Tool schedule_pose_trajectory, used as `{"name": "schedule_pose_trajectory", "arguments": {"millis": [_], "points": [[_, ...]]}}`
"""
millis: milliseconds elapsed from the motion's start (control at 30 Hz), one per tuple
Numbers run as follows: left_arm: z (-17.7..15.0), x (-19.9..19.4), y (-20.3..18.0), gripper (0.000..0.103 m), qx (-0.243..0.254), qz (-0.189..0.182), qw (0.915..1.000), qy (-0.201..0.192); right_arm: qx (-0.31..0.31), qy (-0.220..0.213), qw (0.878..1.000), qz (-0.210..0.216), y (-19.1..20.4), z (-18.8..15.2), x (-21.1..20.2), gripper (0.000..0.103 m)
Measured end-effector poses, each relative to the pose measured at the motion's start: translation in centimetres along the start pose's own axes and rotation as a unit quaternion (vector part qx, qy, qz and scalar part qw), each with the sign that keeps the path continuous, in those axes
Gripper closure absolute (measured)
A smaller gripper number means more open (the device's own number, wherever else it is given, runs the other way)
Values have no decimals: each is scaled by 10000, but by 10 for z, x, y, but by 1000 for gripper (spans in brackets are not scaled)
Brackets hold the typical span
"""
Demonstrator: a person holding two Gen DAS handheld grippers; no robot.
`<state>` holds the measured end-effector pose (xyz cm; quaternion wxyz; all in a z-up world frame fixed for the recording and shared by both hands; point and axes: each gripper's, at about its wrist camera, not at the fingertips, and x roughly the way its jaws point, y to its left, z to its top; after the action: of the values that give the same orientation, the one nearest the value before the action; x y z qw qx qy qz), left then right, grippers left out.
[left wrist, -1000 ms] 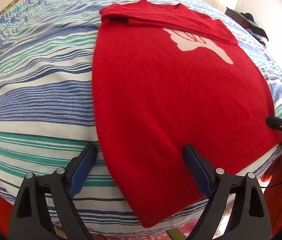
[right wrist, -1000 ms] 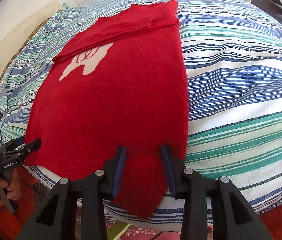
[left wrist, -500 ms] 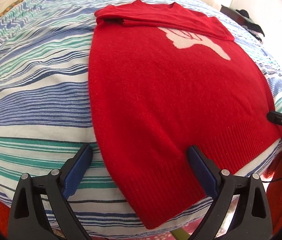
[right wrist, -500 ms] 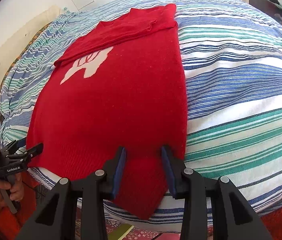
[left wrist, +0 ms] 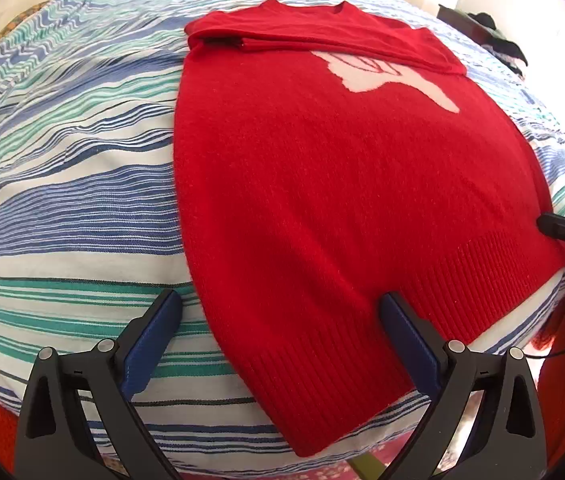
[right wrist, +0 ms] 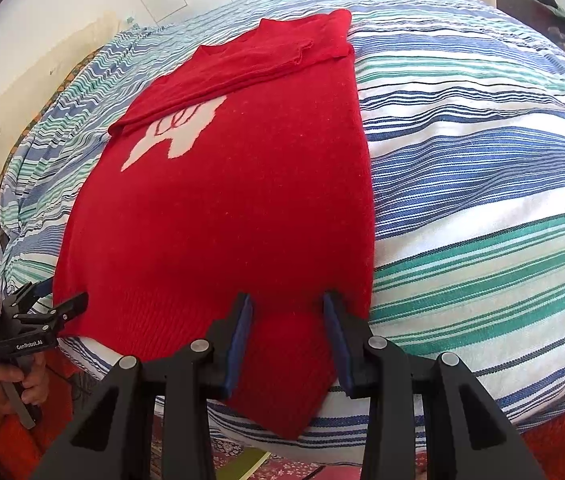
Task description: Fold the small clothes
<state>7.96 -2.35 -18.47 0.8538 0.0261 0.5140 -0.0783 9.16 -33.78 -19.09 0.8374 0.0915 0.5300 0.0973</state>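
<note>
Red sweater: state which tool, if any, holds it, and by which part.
Neither clearly holds the red sweater. Both the left tool and right tool are open, each straddling a corner of the ribbed hem, not clamped.

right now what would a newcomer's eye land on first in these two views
The bright red sweater dominates, spread flat in the middle of the striped bedspread, its sleeves folded across the chest above a white motif. Next come the black grippers at its ribbed hem: the left gripper wide open over the hem's left corner, the right gripper straddling the right corner, jaws narrower.
</note>
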Motion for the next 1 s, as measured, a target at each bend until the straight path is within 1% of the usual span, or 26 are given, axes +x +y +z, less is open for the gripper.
{"name": "schedule_pose_trajectory", "arguments": {"millis": [867,1000], "points": [[-1,1,-1,1,27,30,10000,4,-8,-10,10000,0,0,0,0,65],[-1,1,-2,1,30,32,10000,6,-3,-109,9999,2,0,0,-6,65]]}}
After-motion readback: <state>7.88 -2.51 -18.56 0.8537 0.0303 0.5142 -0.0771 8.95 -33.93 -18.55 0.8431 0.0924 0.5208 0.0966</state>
